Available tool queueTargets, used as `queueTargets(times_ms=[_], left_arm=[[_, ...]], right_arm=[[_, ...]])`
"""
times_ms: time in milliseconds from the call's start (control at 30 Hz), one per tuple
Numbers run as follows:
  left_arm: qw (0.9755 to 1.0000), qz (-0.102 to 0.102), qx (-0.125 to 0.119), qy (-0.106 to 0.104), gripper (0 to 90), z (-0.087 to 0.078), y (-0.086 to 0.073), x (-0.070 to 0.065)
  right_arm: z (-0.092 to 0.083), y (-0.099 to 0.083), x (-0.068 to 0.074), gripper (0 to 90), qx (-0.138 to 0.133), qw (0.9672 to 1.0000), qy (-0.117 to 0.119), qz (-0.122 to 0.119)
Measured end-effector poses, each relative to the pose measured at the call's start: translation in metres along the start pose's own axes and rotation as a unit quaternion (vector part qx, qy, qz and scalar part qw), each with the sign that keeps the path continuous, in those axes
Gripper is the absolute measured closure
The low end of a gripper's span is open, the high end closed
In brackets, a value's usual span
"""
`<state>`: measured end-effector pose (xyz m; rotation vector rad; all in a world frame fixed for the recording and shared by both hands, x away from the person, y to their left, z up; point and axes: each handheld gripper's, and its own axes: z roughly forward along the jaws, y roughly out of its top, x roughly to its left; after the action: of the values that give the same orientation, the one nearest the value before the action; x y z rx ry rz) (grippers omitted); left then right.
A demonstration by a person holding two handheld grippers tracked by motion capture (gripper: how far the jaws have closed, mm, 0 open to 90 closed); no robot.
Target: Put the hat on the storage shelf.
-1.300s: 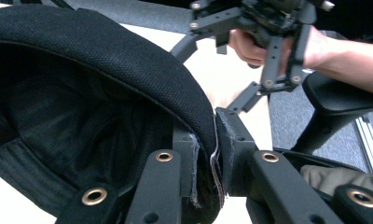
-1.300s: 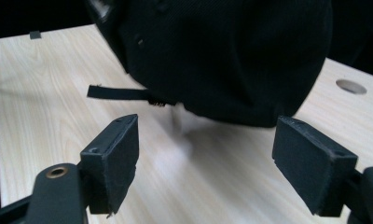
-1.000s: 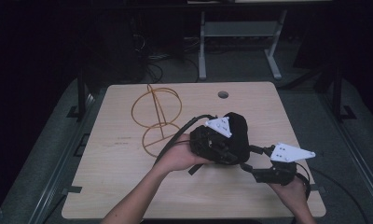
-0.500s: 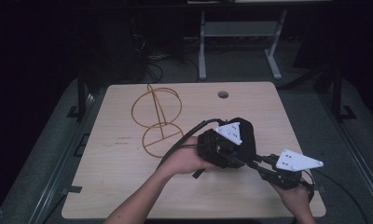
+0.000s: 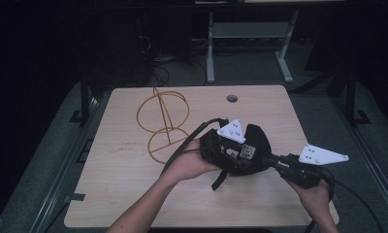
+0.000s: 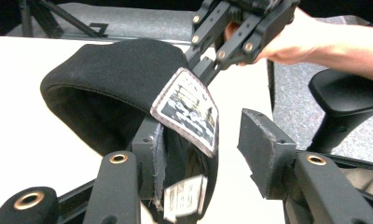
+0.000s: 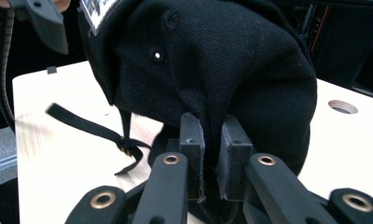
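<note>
black cap (image 7: 212, 70) pinched in right claw (image 7: 211, 154).

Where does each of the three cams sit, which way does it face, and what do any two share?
High view: above the person's side, facing forward and down on the table; both forearms, left gripper and right gripper at a black cap.
Left gripper view: rides the left gripper, jaws apart around the cap's edge; the other hand beyond.
Right gripper view: rides the right gripper, pinching cap fabric.
Shared: all three show the cap and table.
</note>
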<state>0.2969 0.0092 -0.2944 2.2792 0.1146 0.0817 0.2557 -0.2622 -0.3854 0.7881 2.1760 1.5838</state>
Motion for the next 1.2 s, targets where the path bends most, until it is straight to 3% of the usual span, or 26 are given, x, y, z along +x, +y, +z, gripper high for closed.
queueTargets(times_ms=[333,467,733,1200], left_arm=[[0.9993,-0.020,-0.010,0.028,43.5,-0.016,-0.029,0.002],[0.9989,-0.019,-0.005,0.042,40.8,-0.021,-0.044,0.000],[0.9981,-0.028,-0.010,0.055,38.7,-0.024,-0.064,-0.003],[0.9951,-0.062,-0.010,0.076,35.3,-0.035,-0.113,-0.006]], right_arm=[[-0.005,0.014,-0.015,82.4,0.018,0.9996,0.016,0.015],[-0.007,0.027,-0.023,82.9,0.025,0.9995,0.021,0.007],[-0.007,0.045,-0.026,82.9,0.039,0.9990,0.020,-0.008],[-0.001,0.071,-0.032,82.9,0.045,0.9982,0.039,-0.012]])
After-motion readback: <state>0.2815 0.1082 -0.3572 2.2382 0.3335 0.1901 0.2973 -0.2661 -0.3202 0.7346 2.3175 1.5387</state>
